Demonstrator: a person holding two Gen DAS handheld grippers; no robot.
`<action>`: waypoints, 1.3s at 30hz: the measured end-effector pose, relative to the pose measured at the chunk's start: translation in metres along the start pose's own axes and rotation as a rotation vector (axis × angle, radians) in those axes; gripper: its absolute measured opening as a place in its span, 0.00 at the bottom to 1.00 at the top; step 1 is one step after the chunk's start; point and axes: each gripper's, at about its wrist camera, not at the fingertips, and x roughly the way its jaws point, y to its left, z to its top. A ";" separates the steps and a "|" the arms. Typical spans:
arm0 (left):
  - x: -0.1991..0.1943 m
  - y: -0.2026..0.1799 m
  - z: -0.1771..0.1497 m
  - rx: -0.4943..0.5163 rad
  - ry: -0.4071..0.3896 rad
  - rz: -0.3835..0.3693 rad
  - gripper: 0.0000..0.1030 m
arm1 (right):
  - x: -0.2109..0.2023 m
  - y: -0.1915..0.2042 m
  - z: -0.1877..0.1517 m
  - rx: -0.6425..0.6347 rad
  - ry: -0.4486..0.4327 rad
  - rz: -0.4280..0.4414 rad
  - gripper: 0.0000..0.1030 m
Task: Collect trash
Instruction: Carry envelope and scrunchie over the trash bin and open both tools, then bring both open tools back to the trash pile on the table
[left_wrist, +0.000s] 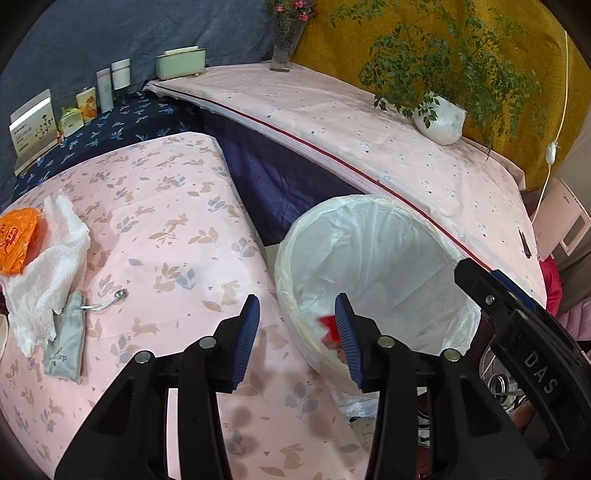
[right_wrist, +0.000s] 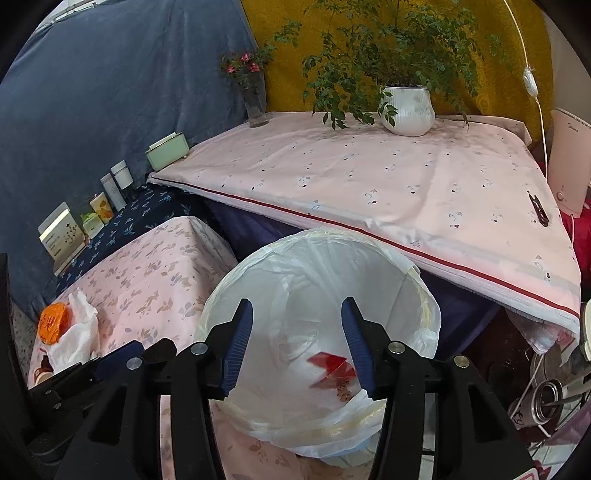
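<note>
- Hovering over the bin (right_wrist: 424, 295), your right gripper (right_wrist: 297, 339) stands with its jaws parted and nothing between the pads.
- Just below and ahead of those fingers, a red wrapper (right_wrist: 328, 363) lies inside on the white liner, a little toward the right finger.
- Your left gripper (left_wrist: 297, 338) is likewise open and empty; its jaws straddle the bin's near rim, with the bin (left_wrist: 369, 229) ahead and to its right.
- In the left view the same wrapper (left_wrist: 327, 326) shows blurred beside the right finger's pad, and whether it touches the pad you cannot tell.
- Far to the left of your left gripper, on the pink cloth (left_wrist: 177, 221), lie a white tissue (left_wrist: 51, 266), an orange bag (left_wrist: 16, 243) and a grey pouch (left_wrist: 66, 339).
- The right gripper's black body crosses the right edge of the left view.
</note>
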 end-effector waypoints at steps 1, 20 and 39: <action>-0.002 0.003 -0.001 -0.004 -0.002 0.005 0.39 | -0.001 0.002 -0.001 -0.003 0.001 0.001 0.51; -0.052 0.085 -0.023 -0.133 -0.064 0.139 0.50 | -0.030 0.074 -0.026 -0.113 0.005 0.085 0.60; -0.094 0.189 -0.059 -0.265 -0.109 0.311 0.69 | -0.037 0.160 -0.059 -0.217 0.059 0.178 0.61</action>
